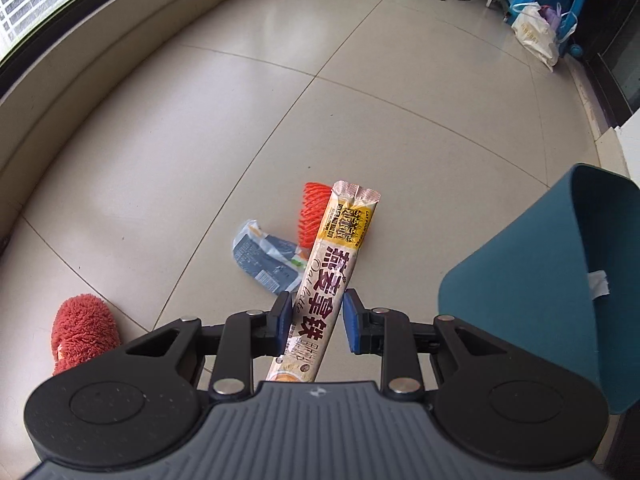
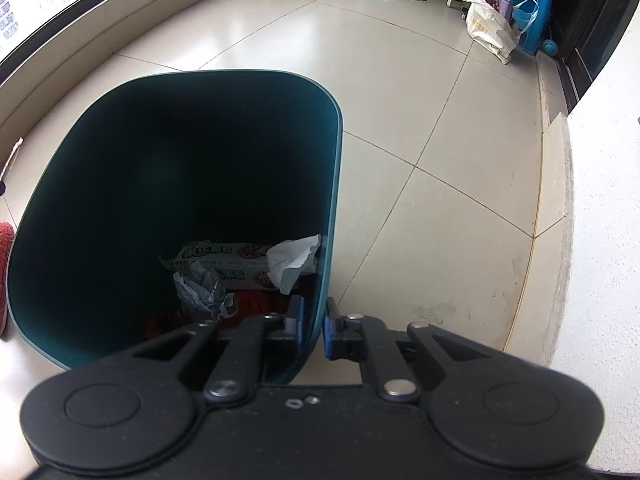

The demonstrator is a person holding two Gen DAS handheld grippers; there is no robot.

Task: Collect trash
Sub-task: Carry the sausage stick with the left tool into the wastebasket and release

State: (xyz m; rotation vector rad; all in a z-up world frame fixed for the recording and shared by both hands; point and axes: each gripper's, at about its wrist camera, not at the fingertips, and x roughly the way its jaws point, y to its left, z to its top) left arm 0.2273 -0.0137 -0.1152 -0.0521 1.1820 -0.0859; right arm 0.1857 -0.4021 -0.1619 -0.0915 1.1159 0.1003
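Left tool clenched on latte sachet; right tool pinching bin wall. Risk: thin sachet slipping, missing tilted bin mouth.

Daylight comes in from the barred window at top left, blown out to near white in both views. The glossy beige floor tiles carry soft, pale glare patches w/ only faint shadows. Fisheye distortion is strong: tile joints and the window sill bow into arcs toward the edges. The dark teal plastic bin is very dim inside (upper half nearly black), w/ just the crumpled white paper at the bottom catching light. Focus is decent mid-frame; far corners go soft, and the bottom left edge of the right wrist view is blurred.
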